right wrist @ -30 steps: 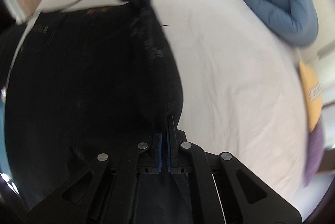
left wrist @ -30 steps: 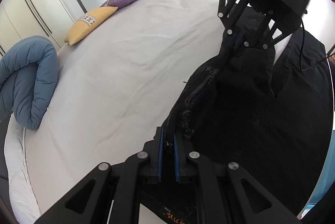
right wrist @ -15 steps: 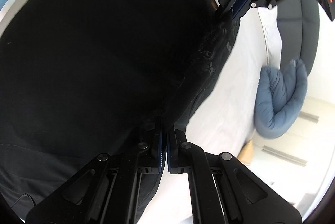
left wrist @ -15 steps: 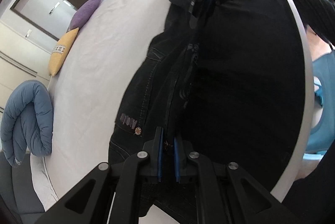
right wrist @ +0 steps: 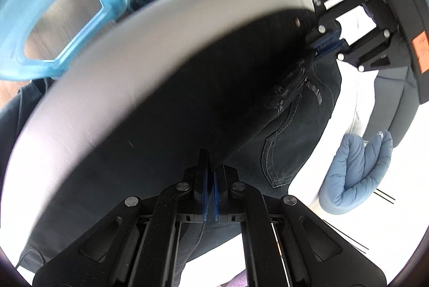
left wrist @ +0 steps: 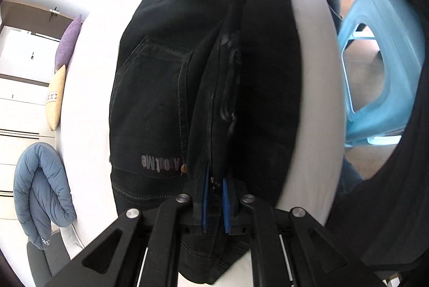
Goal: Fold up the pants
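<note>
A white bed (left wrist: pixel 88 88) fills both views. In the left wrist view, left of the tongs, a rolled blue duvet (left wrist: pixel 40 190) lies by the bed's edge, with a yellow cushion (left wrist: pixel 55 99) and a purple cushion (left wrist: pixel 67 45) beyond it against white cupboards. Right of the tongs, past the bed's near edge, stands a pale blue plastic stool (left wrist: pixel 375 88) on a wooden floor.

The black pants (left wrist: pixel 150 99) lie ahead of the left gripper (left wrist: pixel 213 181), back pocket up, one layer raised in a ridge. That gripper's pads are clamped on the fabric at the near end; the right gripper (right wrist: pixel 210 171) is likewise pinched shut on the far end of the same fold.

A second ago the pants hung bunched between the tongs with much bare sheet showing; now the cloth is spread low over the bed and both views have rolled.

The pants sit near the bed's stool-side edge; bare sheet lies open on the cushion side.
</note>
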Available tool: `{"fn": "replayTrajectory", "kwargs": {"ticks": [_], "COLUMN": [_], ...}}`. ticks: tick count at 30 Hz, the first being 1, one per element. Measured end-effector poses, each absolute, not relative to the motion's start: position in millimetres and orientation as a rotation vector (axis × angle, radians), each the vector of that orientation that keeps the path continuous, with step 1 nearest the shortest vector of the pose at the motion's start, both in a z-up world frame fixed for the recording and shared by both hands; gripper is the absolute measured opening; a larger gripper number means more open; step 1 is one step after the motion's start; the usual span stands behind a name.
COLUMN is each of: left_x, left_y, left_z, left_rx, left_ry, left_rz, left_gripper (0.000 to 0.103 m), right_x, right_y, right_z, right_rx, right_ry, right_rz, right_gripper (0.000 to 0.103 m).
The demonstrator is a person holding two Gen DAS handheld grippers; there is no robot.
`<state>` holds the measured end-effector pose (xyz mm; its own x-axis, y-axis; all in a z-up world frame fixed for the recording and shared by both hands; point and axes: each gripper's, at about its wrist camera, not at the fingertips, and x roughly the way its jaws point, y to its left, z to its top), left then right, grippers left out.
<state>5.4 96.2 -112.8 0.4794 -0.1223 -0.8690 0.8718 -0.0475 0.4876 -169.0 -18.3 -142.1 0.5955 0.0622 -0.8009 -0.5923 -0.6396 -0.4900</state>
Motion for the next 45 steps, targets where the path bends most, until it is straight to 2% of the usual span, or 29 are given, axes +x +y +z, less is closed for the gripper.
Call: {"fn": "replayTrajectory", "kwargs": {"ticks": [10, 22, 27, 28, 29, 31, 35, 40, 45], "left_x": [-7, -6, -14, -14, -16, -18, -15, 13, 57], "left_y": [119, 130, 131, 133, 136, 144, 158, 136, 82], "left_z": [-121, -131, -130, -127, -121, -108, -86, -50, -78], "left_rx": [1.347, 1.273, 1.292, 1.288, 1.277, 1.254, 1.189, 0.913, 0.718], "left_ry": [0.757, 0.800, 0.760, 0.770, 0.782, 0.803, 0.842, 0.845, 0.940], "left_rz": [-0.851, -0.800, -0.739, -0.737, -0.730, -0.712, -0.665, -0.670, -0.696], "left_gripper": [0.005, 0.005, 0.012, 0.018, 0.033, 0.047, 0.047, 0.047, 0.047], "right_x": [-199, -222, -213, -211, -209, -207, -206, -200, -201], "right_y": [-2, 21, 25, 25, 25, 23, 23, 25, 21], "right_z": [-135, -157, -165, -164, -162, -162, -166, -166, -167], "right_rx": [-1.955, -1.944, -1.843, -1.810, -1.781, -1.741, -1.694, -1.608, -1.516], "right_ry": [0.483, 0.529, 0.602, 0.620, 0.635, 0.652, 0.654, 0.686, 0.660], "right_rz": [1.032, 0.998, 0.970, 0.967, 0.964, 0.950, 0.908, 0.865, 0.789], "right_gripper": [0.002, 0.002, 0.002, 0.002, 0.002, 0.002, 0.002, 0.003, 0.003]}}
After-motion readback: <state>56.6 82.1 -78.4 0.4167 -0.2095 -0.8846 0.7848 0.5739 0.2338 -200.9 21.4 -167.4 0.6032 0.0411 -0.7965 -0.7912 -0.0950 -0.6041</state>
